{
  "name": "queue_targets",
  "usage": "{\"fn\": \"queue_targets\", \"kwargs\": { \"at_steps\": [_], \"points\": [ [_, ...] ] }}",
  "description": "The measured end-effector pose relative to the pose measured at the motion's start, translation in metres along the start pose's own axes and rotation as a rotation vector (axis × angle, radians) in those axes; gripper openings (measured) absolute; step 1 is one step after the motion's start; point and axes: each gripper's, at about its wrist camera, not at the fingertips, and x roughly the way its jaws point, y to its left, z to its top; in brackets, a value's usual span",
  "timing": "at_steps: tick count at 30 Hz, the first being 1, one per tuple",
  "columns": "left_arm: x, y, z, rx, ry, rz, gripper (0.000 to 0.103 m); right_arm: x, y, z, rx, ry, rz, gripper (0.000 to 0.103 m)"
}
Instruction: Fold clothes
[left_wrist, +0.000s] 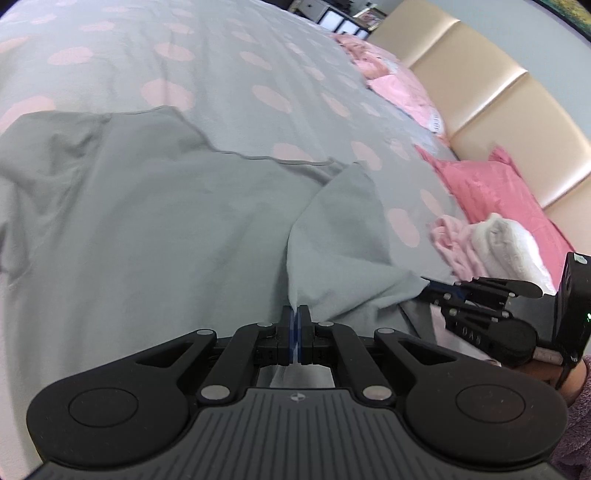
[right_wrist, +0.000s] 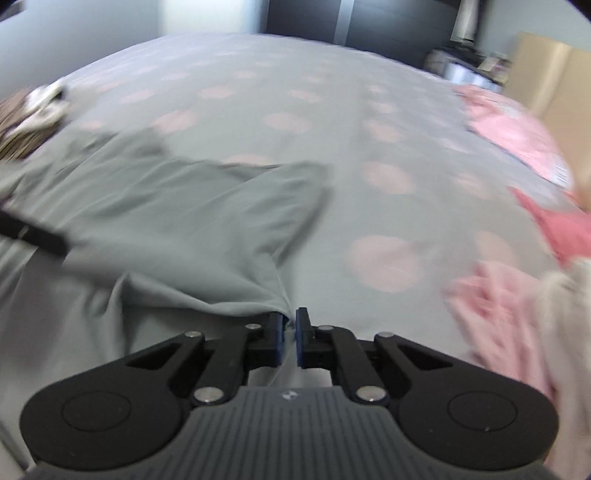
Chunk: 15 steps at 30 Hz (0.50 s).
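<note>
A grey-green garment (left_wrist: 147, 221) lies spread on the bed, with one flap (left_wrist: 340, 229) folded up toward me. My left gripper (left_wrist: 294, 317) is shut on a pinch of this cloth at its near edge. In the left wrist view my right gripper (left_wrist: 432, 286) sits to the right, its tips meeting the flap's corner. In the right wrist view, which is blurred, the right gripper (right_wrist: 290, 325) is shut on the edge of the same garment (right_wrist: 177, 221), and a black part of the left gripper (right_wrist: 33, 234) shows at the far left.
The bed cover (left_wrist: 229, 59) is grey with pink spots. Pink pillows (left_wrist: 491, 188) and a padded beige headboard (left_wrist: 498, 85) stand at the right. A pink and white bundle of cloth (left_wrist: 484, 243) lies close to the right gripper. A striped item (right_wrist: 18, 129) lies far left.
</note>
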Motion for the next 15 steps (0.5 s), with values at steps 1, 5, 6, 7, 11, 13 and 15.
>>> {"fn": "queue_targets", "kwargs": {
  "at_steps": [1,5,6,7,11,13,15],
  "points": [
    [0.003,-0.007,0.001,0.012,0.006,-0.034,0.0,-0.001,-0.008,-0.002,0.029,-0.002,-0.02,0.007],
    [0.019,-0.048,-0.002,0.11,0.049,-0.096,0.0,0.008,-0.038,-0.013,0.156,0.023,-0.016,0.007],
    [0.025,-0.053,-0.004,0.125,0.059,-0.086,0.0,0.012,-0.044,-0.015,0.19,0.031,-0.003,0.007],
    [0.03,-0.058,-0.005,0.137,0.066,-0.075,0.0,0.014,-0.049,-0.018,0.215,0.036,0.007,0.007],
    [0.043,-0.061,-0.007,0.126,0.073,-0.028,0.0,0.02,-0.051,-0.019,0.226,0.047,0.025,0.007],
    [0.04,-0.059,-0.008,0.118,0.065,0.001,0.002,0.021,-0.051,-0.019,0.223,0.054,0.037,0.008],
    [0.031,-0.059,-0.009,0.129,0.046,0.035,0.014,0.018,-0.051,-0.02,0.224,0.068,0.042,0.012]
  ]
}}
